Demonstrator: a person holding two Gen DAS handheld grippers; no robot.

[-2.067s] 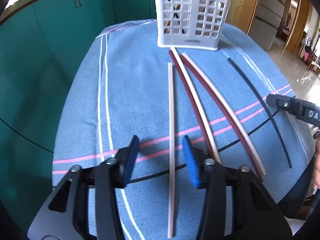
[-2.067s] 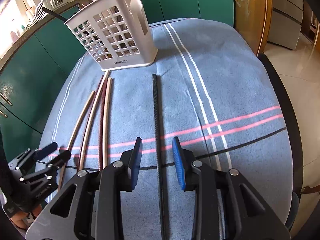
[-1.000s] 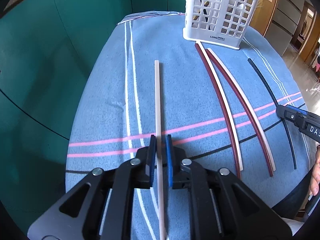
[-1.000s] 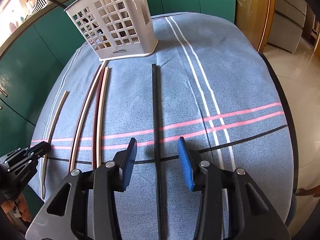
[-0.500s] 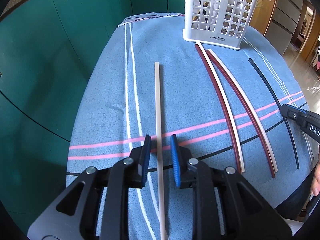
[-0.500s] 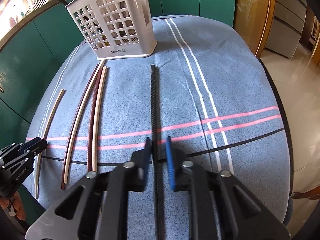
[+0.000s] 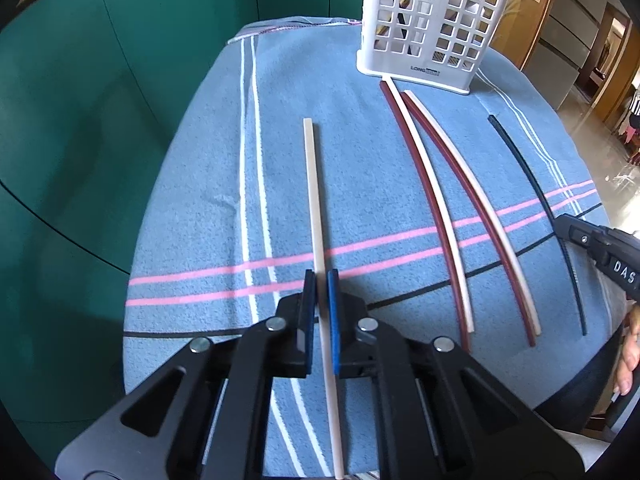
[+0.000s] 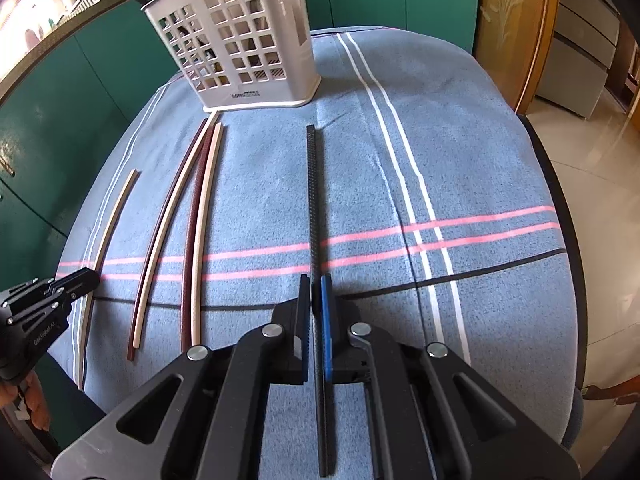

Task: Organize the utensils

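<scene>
My left gripper (image 7: 321, 278) is shut on a cream chopstick (image 7: 313, 184) that lies along the blue cloth. My right gripper (image 8: 316, 282) is shut on a black chopstick (image 8: 312, 184), also lying on the cloth. Two dark red and cream chopsticks (image 7: 432, 200) lie between them, pointing at a white slotted utensil holder (image 7: 432, 28) at the far end, which also shows in the right wrist view (image 8: 240, 48). The cream chopstick shows at the left in the right wrist view (image 8: 116, 208), with the left gripper (image 8: 86, 278) on it.
The table under the blue striped cloth (image 8: 460, 152) is round, with edges close on both sides. Green cabinets (image 7: 100, 80) stand behind and to the left. A tiled floor (image 8: 592, 152) lies to the right.
My left gripper, open around the cream chopstick half a second ago, has closed on it again. My right gripper has closed fully on the black chopstick.
</scene>
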